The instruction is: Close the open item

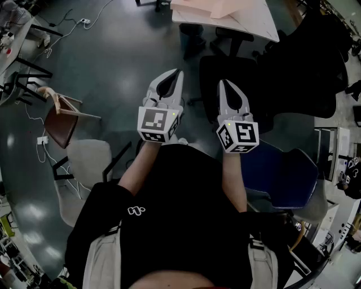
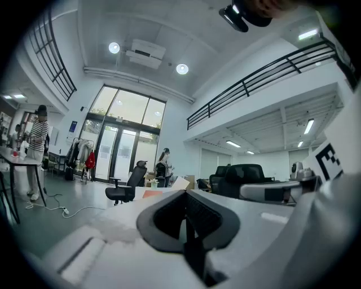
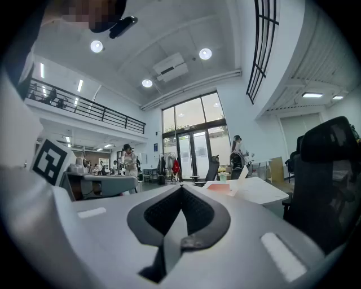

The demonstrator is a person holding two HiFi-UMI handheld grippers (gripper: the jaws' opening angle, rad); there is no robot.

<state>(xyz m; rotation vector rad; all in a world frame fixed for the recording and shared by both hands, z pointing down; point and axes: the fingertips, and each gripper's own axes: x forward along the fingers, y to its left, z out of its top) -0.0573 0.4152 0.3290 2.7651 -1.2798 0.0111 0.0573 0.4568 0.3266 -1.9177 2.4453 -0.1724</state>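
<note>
Nearest the lens in the head view, the person's dark torso (image 1: 169, 197) fills the lower frame, with both forearms extended up-frame. The left gripper (image 1: 178, 73) and the right gripper (image 1: 224, 83) are held level, jaws brought together on nothing. The white table (image 1: 254, 22) is seen at the top edge, well apart from both. A pale object on it (image 1: 211, 8) is judged to be the open item, and neither gripper is clearly nearer.

In the left gripper view, the jaws are closed and empty. The raised white flap (image 2: 179, 183) is seen directly over the jaw tips, almost in line.

In the right gripper view, the jaws are likewise closed. The flap (image 3: 243, 174) lies right of the jaw line.
</note>
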